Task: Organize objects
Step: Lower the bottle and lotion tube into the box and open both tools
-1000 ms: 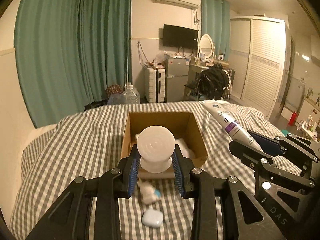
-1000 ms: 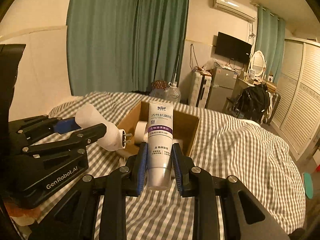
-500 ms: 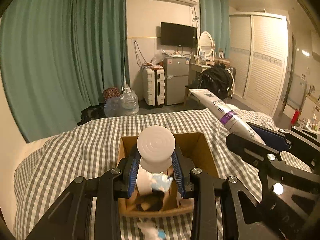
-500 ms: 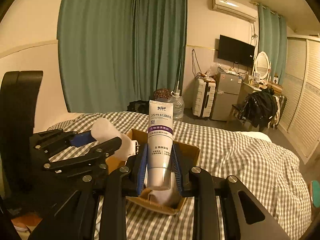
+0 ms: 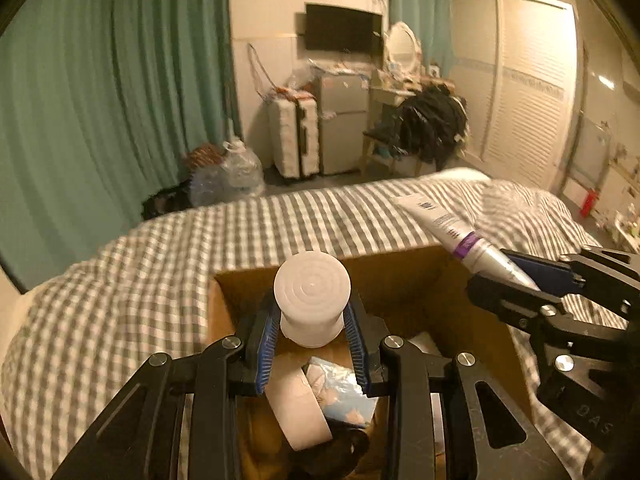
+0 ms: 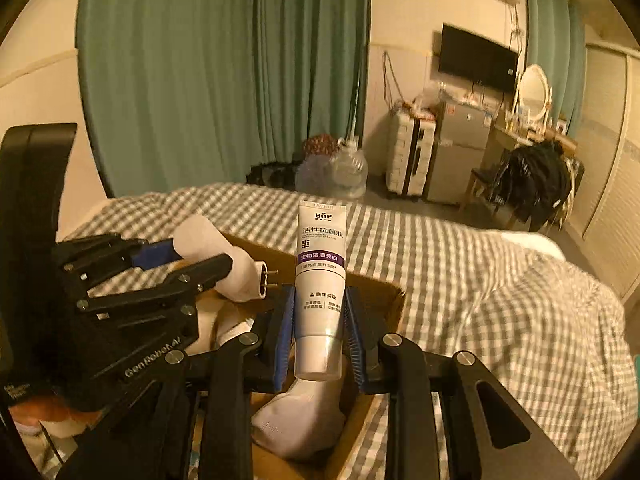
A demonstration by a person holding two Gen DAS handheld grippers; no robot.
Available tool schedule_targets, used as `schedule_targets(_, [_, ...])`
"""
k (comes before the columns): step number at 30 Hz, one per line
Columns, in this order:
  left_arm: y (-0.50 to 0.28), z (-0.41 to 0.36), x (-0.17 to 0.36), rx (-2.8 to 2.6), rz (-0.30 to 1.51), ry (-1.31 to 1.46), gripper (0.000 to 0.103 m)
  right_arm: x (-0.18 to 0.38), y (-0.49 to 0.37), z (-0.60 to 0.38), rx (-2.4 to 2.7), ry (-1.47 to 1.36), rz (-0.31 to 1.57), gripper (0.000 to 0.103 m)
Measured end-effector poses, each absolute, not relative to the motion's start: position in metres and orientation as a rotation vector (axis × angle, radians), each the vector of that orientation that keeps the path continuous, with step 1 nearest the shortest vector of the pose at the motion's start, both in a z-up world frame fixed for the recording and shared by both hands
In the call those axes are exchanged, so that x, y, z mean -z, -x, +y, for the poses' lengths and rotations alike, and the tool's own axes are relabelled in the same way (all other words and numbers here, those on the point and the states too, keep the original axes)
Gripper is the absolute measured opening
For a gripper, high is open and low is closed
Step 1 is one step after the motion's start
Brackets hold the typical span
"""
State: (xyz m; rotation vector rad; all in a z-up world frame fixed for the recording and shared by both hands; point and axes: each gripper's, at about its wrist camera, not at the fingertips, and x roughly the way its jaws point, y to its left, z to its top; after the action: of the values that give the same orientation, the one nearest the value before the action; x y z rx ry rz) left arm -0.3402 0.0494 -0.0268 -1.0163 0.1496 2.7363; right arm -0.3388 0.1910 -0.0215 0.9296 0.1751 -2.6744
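My left gripper [image 5: 312,334] is shut on a white mushroom-shaped plug-in lamp [image 5: 312,298], held over the open cardboard box [image 5: 400,280] on the bed. The lamp also shows in the right wrist view [image 6: 224,258], with its plug prongs pointing right. My right gripper [image 6: 320,340] is shut on a white toothpaste tube with a purple band [image 6: 322,280], held upright over the box [image 6: 384,300]. The tube and right gripper show at the right of the left wrist view [image 5: 460,236]. Inside the box lie a tape roll [image 5: 298,408], a blue packet [image 5: 344,396] and a white sock [image 6: 304,420].
The box sits on a grey-and-white checked bedspread [image 6: 480,280]. Beyond the bed are green curtains [image 5: 120,100], a water jug [image 6: 348,176], a suitcase [image 5: 294,140], a small fridge [image 5: 342,128] and a chair with dark clothes [image 5: 432,124].
Both grippers have moved forward and down over the box with their objects still held. The box now fills the lower view and its contents show beneath the fingers.
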Motion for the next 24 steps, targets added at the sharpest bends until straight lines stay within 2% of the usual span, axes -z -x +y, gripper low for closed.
schedule_targets(6, [0.352, 0.046, 0.050, -2.664, 0.148, 1.082, 0.032, 0.060, 0.358, 0.190, 2.613, -1.037, 0.183, 0.024])
schedule_targets(12, [0.350, 0.051, 0.048, -2.659, 0.166, 1.097, 0.034, 0.075, 0.363, 0.196, 2.579, -1.101, 0.144, 0.025])
schedule_targets(13, [0.348, 0.050, 0.046, -2.658, 0.164, 1.095, 0.034, 0.074, 0.361, 0.198, 2.582, -1.100, 0.140, 0.030])
schedule_targets(14, [0.344, 0.049, 0.041, -2.669, 0.156, 1.069, 0.037, 0.070, 0.358, 0.201, 2.594, -1.079, 0.130, 0.036])
schedule_targets(15, [0.339, 0.048, 0.036, -2.679, 0.152, 1.047, 0.049, 0.066, 0.356, 0.202, 2.603, -1.064, 0.122, 0.053])
schedule_targets(16, [0.340, 0.049, 0.034, -2.689, 0.151, 1.035, 0.057, 0.060, 0.351, 0.204, 2.624, -1.040, 0.107, 0.063])
schedule_targets(17, [0.334, 0.048, 0.027, -2.710, 0.150, 1.012, 0.069, 0.055, 0.349, 0.205, 2.641, -1.020, 0.096, 0.063])
schedule_targets(24, [0.298, 0.035, -0.013, -2.779, 0.174, 0.940, 0.080, 0.024, 0.317, 0.199, 2.725, -0.956, 0.163, 0.067])
